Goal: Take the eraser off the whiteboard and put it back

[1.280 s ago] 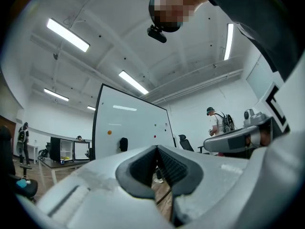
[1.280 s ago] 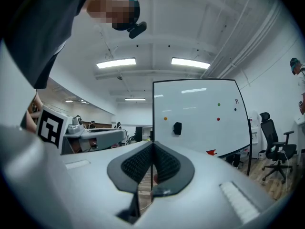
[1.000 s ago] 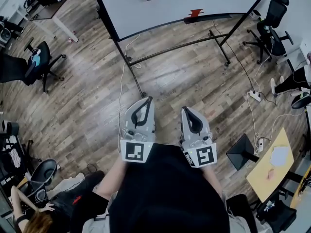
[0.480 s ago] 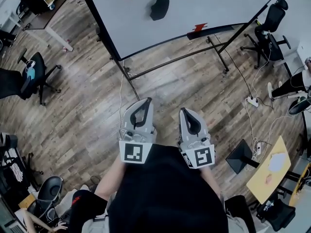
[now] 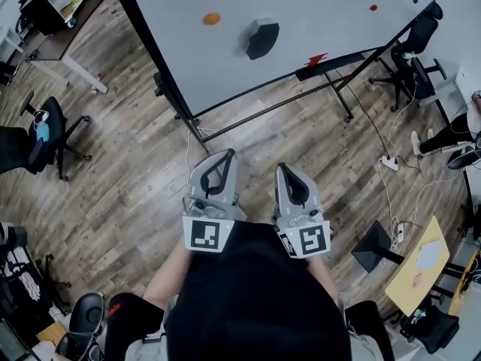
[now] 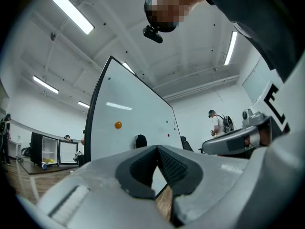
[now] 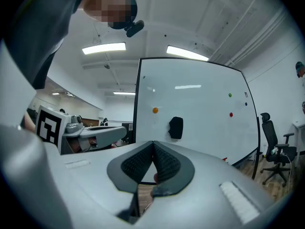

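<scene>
Whiteboard [image 5: 323, 28]: white, on black stand, spans upper frame of head view, above wooden floor [image 5: 135, 171].
Left hand-held gripper [image 5: 229, 153]: centre frame, jaws pressed together, nothing between.
Right hand-held gripper [image 5: 283, 168]: just beside left one, jaws likewise pressed together, empty.
Both point toward board, well apart from it.
Eraser [image 5: 261, 38]: dark, on board face, upper centre, right of orange magnet [image 5: 212, 19].
Red magnet [image 5: 373, 7]: upper right.
</scene>
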A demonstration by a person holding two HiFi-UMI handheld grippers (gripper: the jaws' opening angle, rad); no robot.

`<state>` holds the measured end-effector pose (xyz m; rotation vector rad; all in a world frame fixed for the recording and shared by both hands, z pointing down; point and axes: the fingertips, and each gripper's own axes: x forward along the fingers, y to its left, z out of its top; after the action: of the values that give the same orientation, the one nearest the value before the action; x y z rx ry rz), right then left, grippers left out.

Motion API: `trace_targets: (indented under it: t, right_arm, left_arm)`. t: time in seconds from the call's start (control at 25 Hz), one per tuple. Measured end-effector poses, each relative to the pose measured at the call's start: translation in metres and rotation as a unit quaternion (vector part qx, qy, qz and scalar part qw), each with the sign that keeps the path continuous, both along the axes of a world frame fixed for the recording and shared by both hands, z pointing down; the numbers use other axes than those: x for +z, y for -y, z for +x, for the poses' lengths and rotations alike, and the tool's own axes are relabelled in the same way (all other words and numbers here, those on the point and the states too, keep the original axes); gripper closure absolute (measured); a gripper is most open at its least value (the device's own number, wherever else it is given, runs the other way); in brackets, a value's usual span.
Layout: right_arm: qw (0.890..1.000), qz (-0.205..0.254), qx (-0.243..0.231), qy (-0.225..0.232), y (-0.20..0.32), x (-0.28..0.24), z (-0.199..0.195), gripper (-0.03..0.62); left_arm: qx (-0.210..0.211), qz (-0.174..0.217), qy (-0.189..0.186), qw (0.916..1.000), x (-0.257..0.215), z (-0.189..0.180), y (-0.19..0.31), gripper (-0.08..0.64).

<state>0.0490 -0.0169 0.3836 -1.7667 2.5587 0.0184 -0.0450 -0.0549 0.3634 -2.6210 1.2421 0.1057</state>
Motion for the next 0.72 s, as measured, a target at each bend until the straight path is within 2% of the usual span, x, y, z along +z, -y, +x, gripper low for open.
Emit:
trace_targets:
  t: [0.4, 0.72]
  right_arm:
    - [1.0, -0.007, -0.001, -0.001, 0.031, 0.002, -0.009, 0.589]
    - [1.0, -0.014, -0.012, -0.011, 0.067, 0.007, 0.0, 0.589]
  left_arm:
    - [-0.004, -0.007, -0.008, 0.9999, 0.007, -0.013, 0.03, 0.557]
    - [-0.032, -0.007, -0.005, 0.9994, 0.011, -0.016, 0.052, 0.557]
